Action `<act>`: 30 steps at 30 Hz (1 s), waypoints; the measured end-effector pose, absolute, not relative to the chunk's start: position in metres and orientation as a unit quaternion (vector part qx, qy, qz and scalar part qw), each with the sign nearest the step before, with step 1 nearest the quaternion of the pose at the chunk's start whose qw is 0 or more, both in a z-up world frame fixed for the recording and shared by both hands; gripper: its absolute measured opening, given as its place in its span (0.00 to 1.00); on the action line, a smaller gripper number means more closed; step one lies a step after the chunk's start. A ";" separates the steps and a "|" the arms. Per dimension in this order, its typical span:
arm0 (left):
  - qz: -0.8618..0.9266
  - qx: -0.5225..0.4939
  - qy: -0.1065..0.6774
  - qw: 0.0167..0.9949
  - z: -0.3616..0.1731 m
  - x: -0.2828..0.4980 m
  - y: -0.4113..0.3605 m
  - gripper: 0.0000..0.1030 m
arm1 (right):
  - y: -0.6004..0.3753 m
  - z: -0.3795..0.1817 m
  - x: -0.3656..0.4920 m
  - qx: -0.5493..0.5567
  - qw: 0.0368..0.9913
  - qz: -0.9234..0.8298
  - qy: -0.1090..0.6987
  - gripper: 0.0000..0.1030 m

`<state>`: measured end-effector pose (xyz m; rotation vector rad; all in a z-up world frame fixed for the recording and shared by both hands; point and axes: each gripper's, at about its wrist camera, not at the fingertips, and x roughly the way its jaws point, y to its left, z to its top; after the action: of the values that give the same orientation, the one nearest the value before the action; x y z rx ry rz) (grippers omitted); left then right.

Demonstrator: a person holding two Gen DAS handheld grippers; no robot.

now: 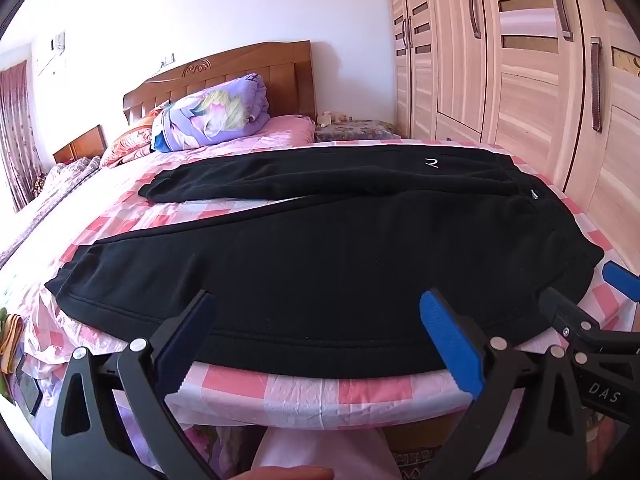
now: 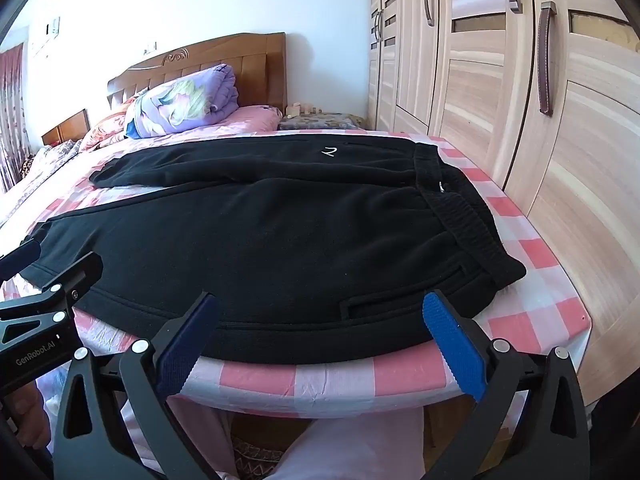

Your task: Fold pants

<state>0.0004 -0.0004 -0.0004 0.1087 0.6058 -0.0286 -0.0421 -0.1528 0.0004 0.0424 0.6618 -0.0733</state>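
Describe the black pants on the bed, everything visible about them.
The black pants are soft, fleece-like sweatpants spread flat across the pink-and-white checked bedsheet, unfolded. The gathered elastic waistband lies toward the wardrobe side; both legs run the other way, slightly apart, ending in cuffs. A small white logo marks the far leg, a slit pocket the near hip, and a drawstring tip shows at the waist. The near seam lies along the bed edge. Neither open gripper touches them.

This is a home bedroom. A bed [image 1: 296,392] with a pink checked sheet and carved wooden headboard [image 1: 224,76] stands beside a tall light-wood wardrobe [image 1: 520,72]. A rolled purple quilt [image 1: 216,116] lies at its head, and a curtain [image 1: 14,128] hangs at the far left.
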 end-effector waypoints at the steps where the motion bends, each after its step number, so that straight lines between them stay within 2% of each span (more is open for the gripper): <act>1: -0.014 0.053 0.297 0.953 0.000 0.000 0.000 0.99 | -0.154 0.000 -0.042 0.022 0.945 -0.035 0.324 0.96; 30: -0.014 0.050 0.302 0.952 -0.004 0.000 0.004 0.99 | -0.152 -0.003 -0.042 0.029 0.944 -0.028 0.329 0.96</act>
<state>0.0000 0.0041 -0.0039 0.1026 0.6132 -0.0281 -0.0419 -0.1521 -0.0031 0.0590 0.6699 -0.0571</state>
